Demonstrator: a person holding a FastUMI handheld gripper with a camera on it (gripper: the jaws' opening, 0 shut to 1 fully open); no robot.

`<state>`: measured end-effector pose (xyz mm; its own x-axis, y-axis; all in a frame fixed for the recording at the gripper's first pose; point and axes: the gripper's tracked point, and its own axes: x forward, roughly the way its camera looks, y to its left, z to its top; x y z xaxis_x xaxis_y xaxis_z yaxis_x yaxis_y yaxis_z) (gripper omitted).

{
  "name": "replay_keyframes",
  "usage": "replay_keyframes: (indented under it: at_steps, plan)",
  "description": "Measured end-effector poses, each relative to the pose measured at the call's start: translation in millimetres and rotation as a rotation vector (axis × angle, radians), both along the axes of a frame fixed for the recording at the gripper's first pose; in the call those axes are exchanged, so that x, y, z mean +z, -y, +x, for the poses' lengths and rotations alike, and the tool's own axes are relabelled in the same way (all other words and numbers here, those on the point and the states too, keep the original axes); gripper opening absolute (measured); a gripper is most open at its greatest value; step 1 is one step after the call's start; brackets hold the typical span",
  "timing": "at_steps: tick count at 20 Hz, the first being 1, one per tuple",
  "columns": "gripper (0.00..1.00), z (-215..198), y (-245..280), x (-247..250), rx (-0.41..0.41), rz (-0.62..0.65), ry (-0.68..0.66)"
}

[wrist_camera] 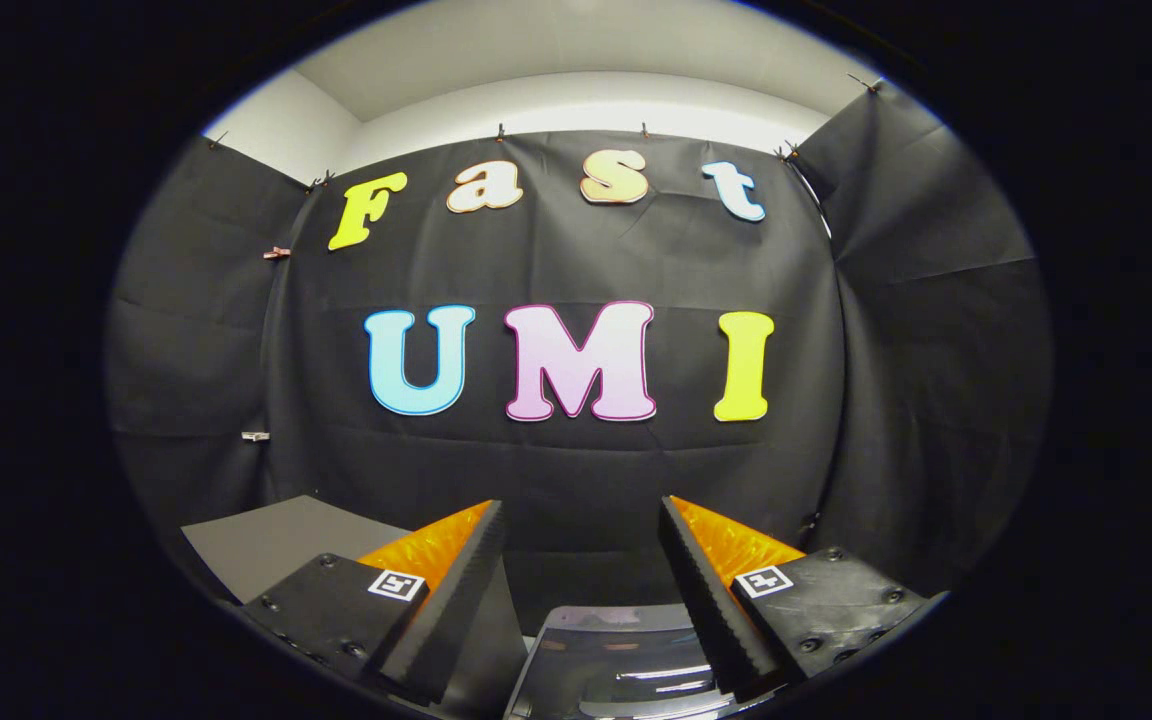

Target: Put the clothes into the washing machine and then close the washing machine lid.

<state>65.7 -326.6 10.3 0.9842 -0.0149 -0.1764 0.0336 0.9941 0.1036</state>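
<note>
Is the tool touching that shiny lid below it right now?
Cannot tell. In the gripper view the open tool has the lid showing low between its fingers; contact is not visible.

one gripper (581,520) — two fingers (456,590), spread apart with nothing between them. one glossy lid (616,660) low between the fingers. one grey flat surface (276,545) beside the fingers — two square markers (396,585) on the gripper.
</note>
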Motion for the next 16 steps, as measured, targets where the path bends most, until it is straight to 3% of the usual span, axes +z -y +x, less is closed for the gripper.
replay_keyframes:
  at_steps: [16]
  plan:
    - [0.97,2.4,-9.3,0.0,0.017,-0.015,-0.003]
